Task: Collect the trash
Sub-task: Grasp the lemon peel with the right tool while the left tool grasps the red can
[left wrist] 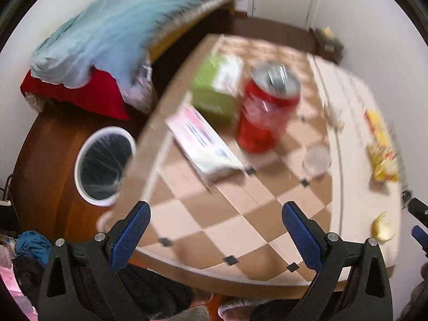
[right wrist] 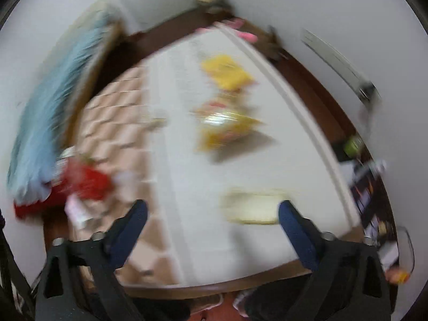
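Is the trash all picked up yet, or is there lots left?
Lots left. Nothing looks collected yet: the bin beside the table shows only its dark liner. Nothing is in hand either; the left gripper and right gripper are both open and empty above the table. Still waiting there: the red can, the yellow wrappers, a small plastic lid and a peel scrap.

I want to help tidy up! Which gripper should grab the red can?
Probably the left gripper: it is open and the red can stands ahead between its fingers. The right gripper faces yellow wrappers instead.
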Demonstrator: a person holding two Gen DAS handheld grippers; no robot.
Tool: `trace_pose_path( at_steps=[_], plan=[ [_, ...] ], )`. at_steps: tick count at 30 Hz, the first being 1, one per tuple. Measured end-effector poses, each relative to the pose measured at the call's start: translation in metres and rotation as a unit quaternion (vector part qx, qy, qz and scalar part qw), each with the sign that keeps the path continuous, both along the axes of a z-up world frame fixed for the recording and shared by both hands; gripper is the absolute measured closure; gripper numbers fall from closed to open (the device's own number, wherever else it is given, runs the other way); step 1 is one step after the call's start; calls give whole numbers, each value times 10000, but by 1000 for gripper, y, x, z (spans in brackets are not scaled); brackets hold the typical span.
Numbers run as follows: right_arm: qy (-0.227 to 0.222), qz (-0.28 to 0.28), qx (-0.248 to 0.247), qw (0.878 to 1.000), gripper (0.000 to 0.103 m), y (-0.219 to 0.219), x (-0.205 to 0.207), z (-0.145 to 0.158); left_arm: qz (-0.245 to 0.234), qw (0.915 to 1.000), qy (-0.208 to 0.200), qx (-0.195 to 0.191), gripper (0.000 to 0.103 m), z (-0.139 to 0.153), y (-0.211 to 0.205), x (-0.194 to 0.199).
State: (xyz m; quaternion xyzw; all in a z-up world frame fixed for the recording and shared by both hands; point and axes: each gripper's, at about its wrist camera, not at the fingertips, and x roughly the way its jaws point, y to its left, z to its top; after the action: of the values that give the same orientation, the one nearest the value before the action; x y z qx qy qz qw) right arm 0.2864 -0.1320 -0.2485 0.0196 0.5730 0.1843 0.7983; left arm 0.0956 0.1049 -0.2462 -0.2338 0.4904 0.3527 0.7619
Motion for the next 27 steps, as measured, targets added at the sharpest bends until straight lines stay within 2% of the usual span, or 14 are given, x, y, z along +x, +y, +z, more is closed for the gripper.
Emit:
trace_pose_path(
  at_steps=[1,5,6,7,8,9,10,11,12,20,23,27],
  plan=[
    [111,-144,-65,9998,19,-12,8,-14,-15,10000,83,-28,2,-7,-5,5],
    [485,-308,-36,9983,24,-34,19,-53,-19,9991,415,-129,2,-33,-13,13],
    [527,-303,3,9982,30,-32,19,-60,-9,9988,464,-132,2,-36,-12,13],
    [518,-278,42,9983,31,-30,18,-65,5,9986,511,-122,2,-38,-11,13],
    [309,-241,20,9992,37,-25,16,-63,15,9985,540,-116,2,-40,-11,13],
    [258,-116,93,9996,58,-19,15,-64,33,9982,581,-116,2,-41,-9,12],
    [240,-107,70,9996,72,-15,16,-67,52,9981,601,-123,2,-41,-7,11],
    [147,-132,24,9998,75,-11,14,-67,64,9981,605,-126,2,-41,-5,11],
    [121,-72,145,9998,91,-10,14,-67,76,9981,603,-125,2,-40,-3,11],
    [-23,307,506,9982,92,30,10,-49,-144,9994,132,269,2,8,13,30],
    [6,495,432,9978,92,48,13,-47,-297,9993,-4,233,3,19,19,49],
    [-2,632,198,9978,92,68,23,-52,-500,9981,80,341,3,18,35,80]
  ],
)
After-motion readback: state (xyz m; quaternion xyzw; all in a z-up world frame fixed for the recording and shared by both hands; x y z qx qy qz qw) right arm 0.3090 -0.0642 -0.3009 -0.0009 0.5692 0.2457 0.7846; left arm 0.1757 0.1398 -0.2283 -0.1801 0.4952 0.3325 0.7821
